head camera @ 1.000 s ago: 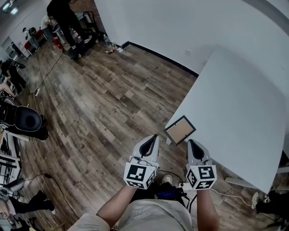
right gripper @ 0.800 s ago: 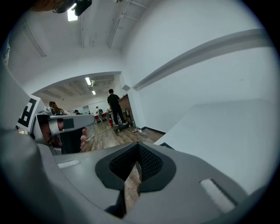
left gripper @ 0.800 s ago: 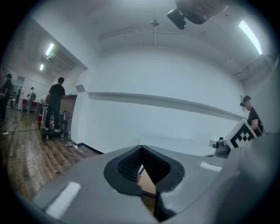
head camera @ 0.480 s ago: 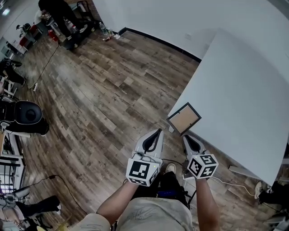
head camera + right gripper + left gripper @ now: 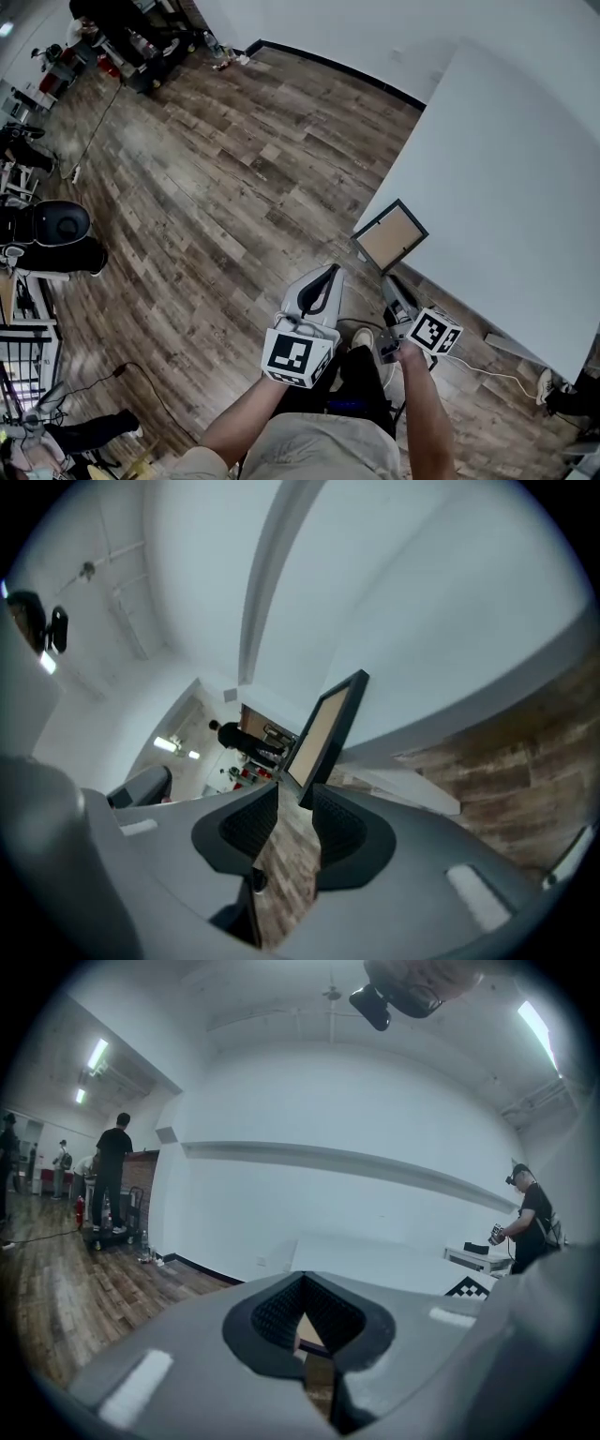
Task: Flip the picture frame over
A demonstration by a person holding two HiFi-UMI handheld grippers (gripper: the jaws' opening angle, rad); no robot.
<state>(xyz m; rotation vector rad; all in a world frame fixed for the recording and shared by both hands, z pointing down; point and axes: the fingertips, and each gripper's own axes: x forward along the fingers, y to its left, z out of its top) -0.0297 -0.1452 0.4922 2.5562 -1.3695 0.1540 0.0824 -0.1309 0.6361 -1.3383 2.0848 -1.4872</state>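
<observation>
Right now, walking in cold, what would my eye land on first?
Two grey grippers held over the wooden floor: the left gripper and the right gripper, each with a black-and-white marker cube. Just ahead, a dark-edged picture frame lies at the corner of a big white table, tan panel up. The right gripper's jaws stand apart, aimed at the frame; the left's are together.

The picture frame (image 5: 390, 235), dark-rimmed with a matt brown board back, lies on a smooth matt white table (image 5: 511, 169); grainy wood-plank floor (image 5: 216, 178) at nine o'clock.
</observation>
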